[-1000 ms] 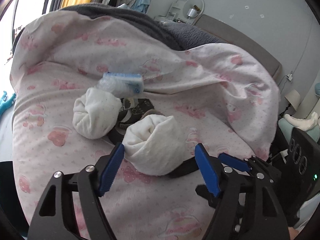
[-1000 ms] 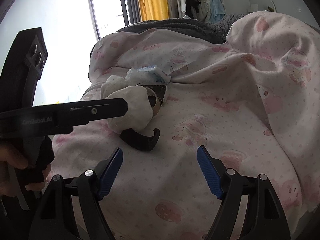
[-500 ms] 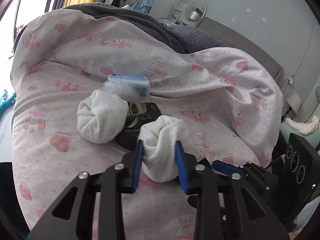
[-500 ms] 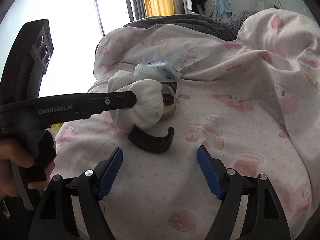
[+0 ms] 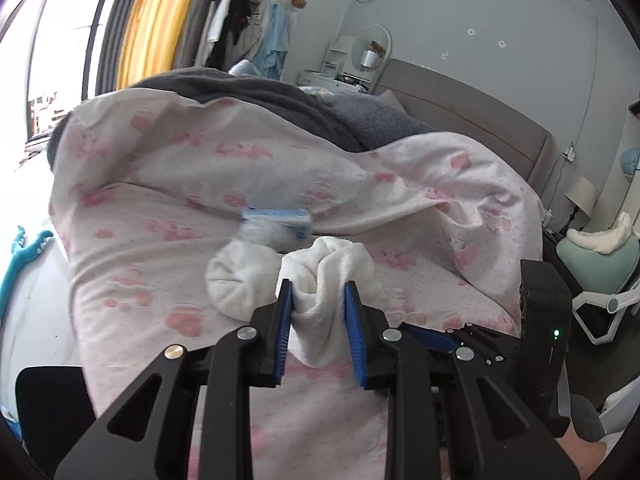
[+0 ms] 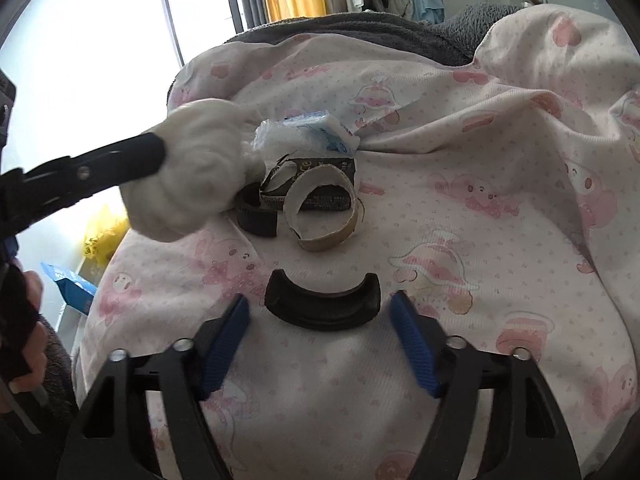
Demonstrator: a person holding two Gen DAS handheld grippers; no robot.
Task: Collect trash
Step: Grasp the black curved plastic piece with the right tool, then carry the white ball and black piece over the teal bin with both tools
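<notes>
Left gripper (image 5: 318, 312) is clamping the white wad (image 5: 326, 280): it's sitting between the blue pads, pinched at the waist, bulging beyond the tips. Second white wad (image 5: 240, 284) is just left of the jaws, on the pink quilt (image 5: 160, 184). Right gripper (image 6: 320, 320) jaws have just been closing but aren't touching anything; the black curved piece (image 6: 322, 306) is lying crosswise between the tips, ends curling away. Beyond it: cardboard ring (image 6: 320, 216), dark wrapper (image 6: 332, 188) with unreadable print, blue-white pack (image 6: 316, 132).
</notes>
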